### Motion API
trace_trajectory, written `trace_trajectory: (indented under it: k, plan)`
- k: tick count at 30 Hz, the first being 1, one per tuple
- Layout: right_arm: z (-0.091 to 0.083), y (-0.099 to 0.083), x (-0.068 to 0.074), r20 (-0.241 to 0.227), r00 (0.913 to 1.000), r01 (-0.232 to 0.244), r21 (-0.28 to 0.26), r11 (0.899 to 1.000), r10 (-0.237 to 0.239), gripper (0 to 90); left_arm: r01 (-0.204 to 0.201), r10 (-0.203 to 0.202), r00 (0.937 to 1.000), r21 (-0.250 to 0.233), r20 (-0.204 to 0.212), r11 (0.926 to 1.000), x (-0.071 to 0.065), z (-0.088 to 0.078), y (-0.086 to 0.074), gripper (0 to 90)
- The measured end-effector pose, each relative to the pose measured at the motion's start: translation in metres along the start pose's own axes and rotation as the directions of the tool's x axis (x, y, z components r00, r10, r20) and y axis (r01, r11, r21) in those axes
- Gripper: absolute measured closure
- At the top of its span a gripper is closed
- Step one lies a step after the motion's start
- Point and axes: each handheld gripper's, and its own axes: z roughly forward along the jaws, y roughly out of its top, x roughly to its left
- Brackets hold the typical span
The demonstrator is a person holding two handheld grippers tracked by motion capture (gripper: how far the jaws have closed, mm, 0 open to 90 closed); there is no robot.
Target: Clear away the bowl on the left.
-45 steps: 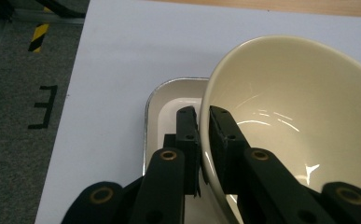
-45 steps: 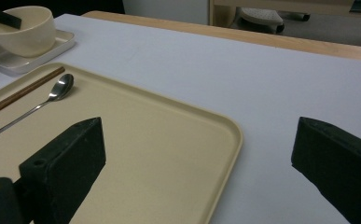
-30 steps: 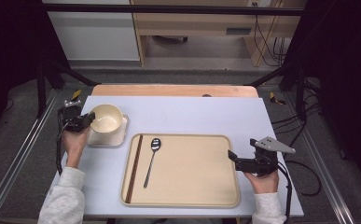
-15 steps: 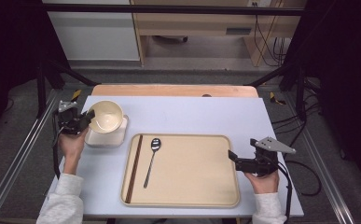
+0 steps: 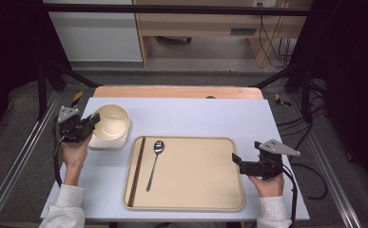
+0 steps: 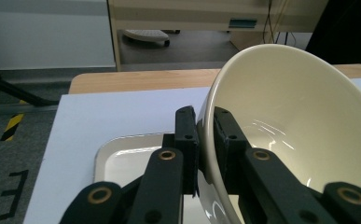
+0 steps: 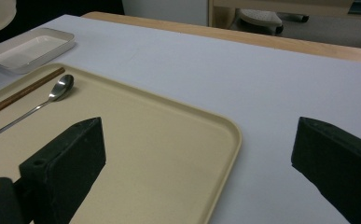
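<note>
The cream bowl (image 5: 111,121) is gripped at its rim by the left gripper (image 5: 94,118), one jaw inside the wall and one outside; it is held tilted above the small white rectangular dish (image 6: 131,161) at the table's left; the right gripper (image 5: 235,159) is held with its jaws wide apart and nothing between them, at the right edge of the beige tray (image 5: 196,190); a metal spoon (image 5: 154,163) and dark chopsticks (image 5: 137,170) are seen lying on the tray's left part.

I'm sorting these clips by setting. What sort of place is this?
Probably a lab or workshop set up for recording, not a dining room: a dark metal frame surrounds the table, cables trail across the floor, and a workbench stands behind.
</note>
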Motion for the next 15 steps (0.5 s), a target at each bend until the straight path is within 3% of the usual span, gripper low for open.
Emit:
trace_trajectory:
  k: [15]
  plan:
    - [-0.002,0.0,0.001,-0.004,1.0,0.001,-0.004,1.0,-0.001,3.4,-0.055,0.058,0.9943,-0.03,0.089,0.998,-0.036,-0.011,0.004,81.4]
